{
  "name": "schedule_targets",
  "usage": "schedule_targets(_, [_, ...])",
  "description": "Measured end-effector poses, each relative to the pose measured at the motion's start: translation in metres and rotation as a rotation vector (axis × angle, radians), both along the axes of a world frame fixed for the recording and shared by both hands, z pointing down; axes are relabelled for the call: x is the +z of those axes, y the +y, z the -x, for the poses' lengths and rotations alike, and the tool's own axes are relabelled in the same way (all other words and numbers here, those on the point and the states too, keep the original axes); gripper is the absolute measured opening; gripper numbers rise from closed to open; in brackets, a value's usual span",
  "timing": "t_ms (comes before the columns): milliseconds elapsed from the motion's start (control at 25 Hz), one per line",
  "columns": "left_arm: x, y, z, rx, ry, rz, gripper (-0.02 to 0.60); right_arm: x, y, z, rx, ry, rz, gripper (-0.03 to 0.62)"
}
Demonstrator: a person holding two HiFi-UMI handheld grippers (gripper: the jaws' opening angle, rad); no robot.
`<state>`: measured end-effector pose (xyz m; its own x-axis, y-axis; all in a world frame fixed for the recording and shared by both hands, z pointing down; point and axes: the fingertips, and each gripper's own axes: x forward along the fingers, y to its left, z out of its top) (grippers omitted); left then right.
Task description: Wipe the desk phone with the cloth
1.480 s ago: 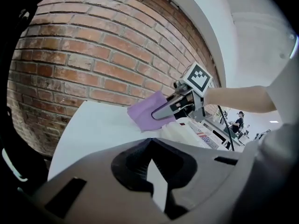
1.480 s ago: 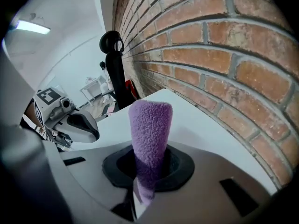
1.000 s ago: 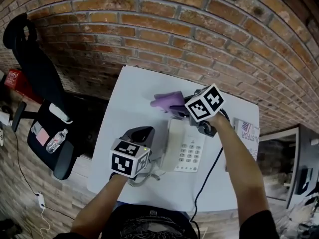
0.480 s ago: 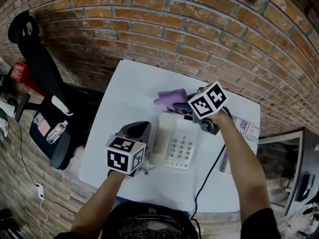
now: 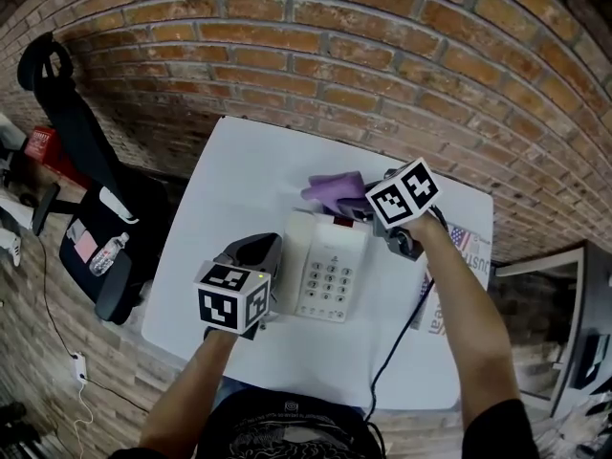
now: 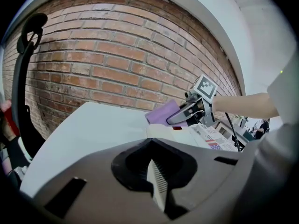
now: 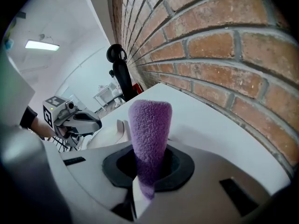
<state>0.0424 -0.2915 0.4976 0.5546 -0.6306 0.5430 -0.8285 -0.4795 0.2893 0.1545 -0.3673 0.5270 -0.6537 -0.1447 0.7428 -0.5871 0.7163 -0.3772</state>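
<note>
The white desk phone [image 5: 327,272] lies on the white table [image 5: 234,175], keypad up. My right gripper [image 5: 358,209] is shut on a purple cloth [image 5: 334,190] at the phone's far end; in the right gripper view the cloth [image 7: 149,134] stands up from between the jaws of that gripper [image 7: 142,190]. My left gripper [image 5: 256,252] sits close against the phone's left side, jaws together with nothing seen between them. The left gripper view looks over its own gripper [image 6: 154,176] at the phone [image 6: 174,132], the cloth [image 6: 162,114] and the right gripper [image 6: 186,114].
A brick wall [image 5: 382,65] runs behind the table. A black office chair [image 5: 91,175] with a water bottle [image 5: 107,254] on it stands to the left. A printed paper [image 5: 462,243] lies at the table's right, and a black cable [image 5: 400,335] trails to the front edge.
The gap between my left gripper and the phone has closed; it is now right at the phone's left side. The right gripper keeps the cloth at the phone's far end.
</note>
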Motion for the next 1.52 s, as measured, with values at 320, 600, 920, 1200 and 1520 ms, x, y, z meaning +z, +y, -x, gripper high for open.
schedule_targets(320, [-0.009, 0.006, -0.015, -0.024, -0.01, -0.017, 0.005, -0.008, 0.006, -0.03, 0.08, -0.038, -0.026, 0.046])
schedule_targets(600, [-0.038, 0.004, -0.018, -0.02, -0.019, -0.064, 0.005, -0.051, 0.011, -0.058, 0.215, -0.093, -0.15, 0.046])
schedule_targets(920, [-0.08, -0.003, -0.023, 0.046, -0.007, -0.145, 0.005, -0.114, 0.048, -0.074, 0.319, -0.134, -0.31, 0.046])
schedule_targets(1200, [-0.102, 0.004, -0.019, 0.115, 0.027, -0.189, 0.005, -0.156, 0.093, -0.077, 0.464, -0.123, -0.45, 0.045])
schedule_targets(1520, [-0.118, 0.014, 0.011, 0.144, 0.044, -0.233, 0.005, -0.18, 0.138, -0.068, 0.682, -0.129, -0.571, 0.046])
